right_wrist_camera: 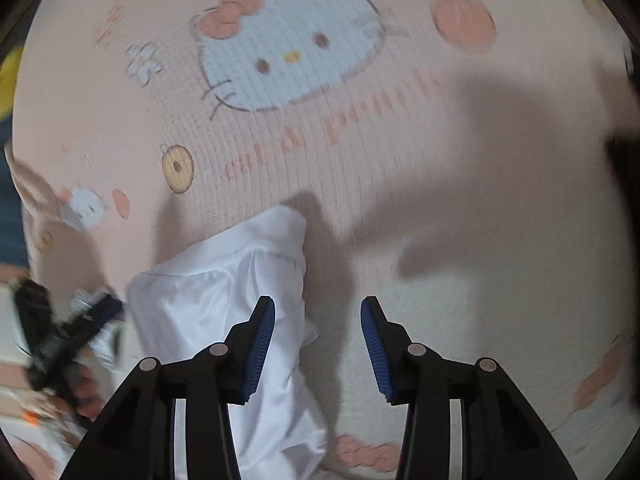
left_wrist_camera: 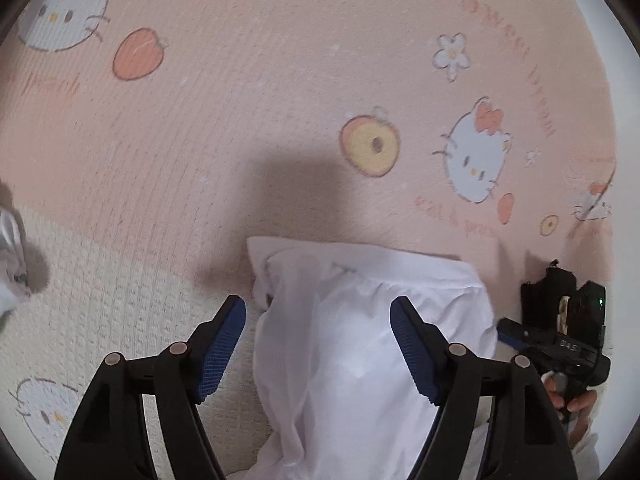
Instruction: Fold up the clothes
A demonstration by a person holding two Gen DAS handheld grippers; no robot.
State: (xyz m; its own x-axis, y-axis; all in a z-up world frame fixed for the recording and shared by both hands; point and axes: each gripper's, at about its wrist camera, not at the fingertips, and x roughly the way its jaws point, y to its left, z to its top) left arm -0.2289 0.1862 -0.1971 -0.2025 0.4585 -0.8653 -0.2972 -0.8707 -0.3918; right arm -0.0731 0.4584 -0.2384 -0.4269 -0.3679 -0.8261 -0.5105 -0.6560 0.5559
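A white garment point(left_wrist_camera: 360, 320) lies crumpled in a partly folded bundle on a pink cartoon-cat sheet point(left_wrist_camera: 240, 120). My left gripper point(left_wrist_camera: 318, 302) hovers over it, open wide, with the cloth showing between its blue-padded fingers point(left_wrist_camera: 224, 344). At the garment's right edge, the right gripper point(left_wrist_camera: 560, 328) is held by a hand point(left_wrist_camera: 568, 396). In the right wrist view the right gripper point(right_wrist_camera: 318, 300) is open with nothing in it; its left finger point(right_wrist_camera: 260, 340) overlaps the garment point(right_wrist_camera: 216, 292), and the gap lies over the shadowed sheet point(right_wrist_camera: 400, 160). The left gripper point(right_wrist_camera: 68, 332) appears blurred at the left.
The sheet turns cream-white nearer me point(left_wrist_camera: 100, 300). A grey and white cloth item point(left_wrist_camera: 10, 264) lies at the far left edge. A dark shape point(right_wrist_camera: 624, 184) stands at the right edge of the right wrist view, and the sheet's edge point(right_wrist_camera: 24, 184) runs down the left.
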